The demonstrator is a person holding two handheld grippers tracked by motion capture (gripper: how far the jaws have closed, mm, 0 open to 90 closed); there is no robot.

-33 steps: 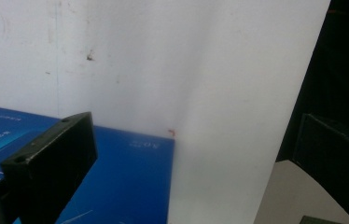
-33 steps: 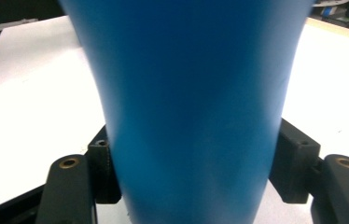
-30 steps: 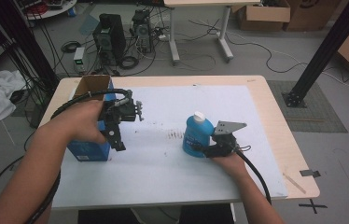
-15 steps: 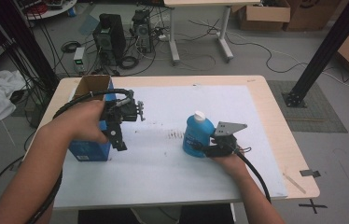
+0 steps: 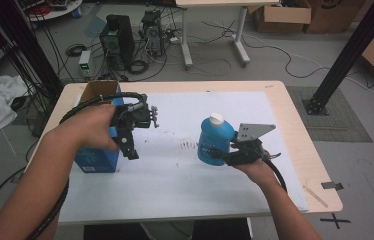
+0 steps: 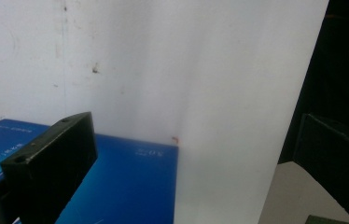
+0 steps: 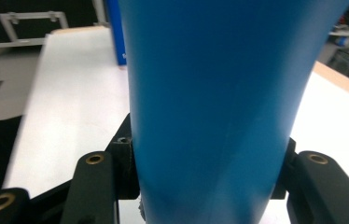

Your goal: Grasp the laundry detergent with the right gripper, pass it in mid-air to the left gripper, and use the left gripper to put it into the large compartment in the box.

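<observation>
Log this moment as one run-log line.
right gripper: shut on blue bottle, lifted off white mat | left gripper: open beside blue box | bottle cap on

Two forearms reach in over the table — the left gripper (image 5: 130,145) hangs pointing down, the hand (image 5: 87,127) wrapped round its body; the right gripper (image 5: 214,152), aimed leftward, has its jaws clamped tight — held in a raised hand (image 5: 252,167).

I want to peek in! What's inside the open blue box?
Brown flaps stand open on top of the blue box, but a hand and the left tongs cover its mouth, so what's inside can't be seen.
</observation>
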